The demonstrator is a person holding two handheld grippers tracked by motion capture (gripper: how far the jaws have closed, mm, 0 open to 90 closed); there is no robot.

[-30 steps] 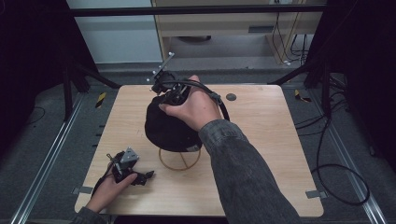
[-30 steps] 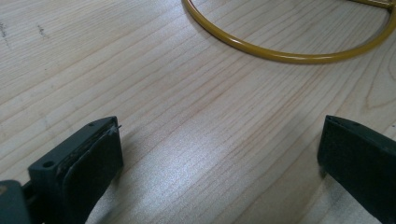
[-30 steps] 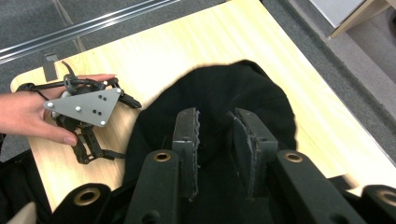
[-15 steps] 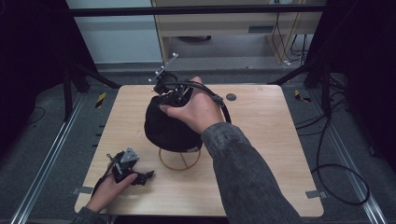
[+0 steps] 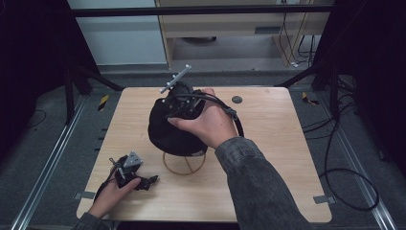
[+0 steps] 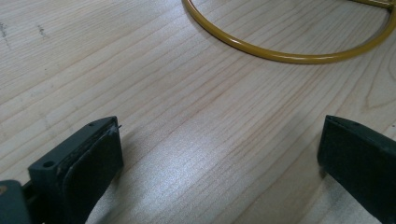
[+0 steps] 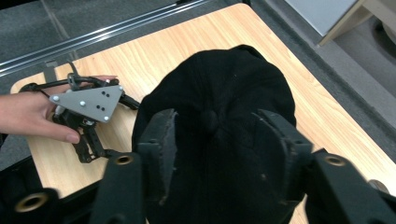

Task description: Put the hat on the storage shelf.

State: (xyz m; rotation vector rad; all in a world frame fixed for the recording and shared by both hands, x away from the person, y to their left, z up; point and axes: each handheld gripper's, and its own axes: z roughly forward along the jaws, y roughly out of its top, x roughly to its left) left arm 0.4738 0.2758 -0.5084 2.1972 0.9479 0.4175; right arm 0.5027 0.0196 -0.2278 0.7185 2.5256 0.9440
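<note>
A black cap (image 5: 174,132) sits on a gold wire stand (image 5: 184,165) in the middle of the wooden table (image 5: 268,143). My right gripper (image 5: 173,111) is on the cap's crown. In the right gripper view its jaws (image 7: 212,121) have just been opening and stand apart on either side of the cap's top button (image 7: 208,117), their pads off the fabric. At the table's near left corner my left gripper (image 5: 152,179) rests on the wood. It is open (image 6: 219,144) with only bare wood between its jaws, and the stand's ring (image 6: 280,53) lies just ahead.
A small dark disc (image 5: 236,99) lies near the table's far edge. Metal rails (image 5: 52,158) run along the floor at the left. Cables (image 5: 344,177) loop on the floor at the right. A cabinet (image 5: 230,28) stands beyond the table.
The right hand has shifted very slightly on top of the cap. The left hand and its gripper have stayed where they were.
</note>
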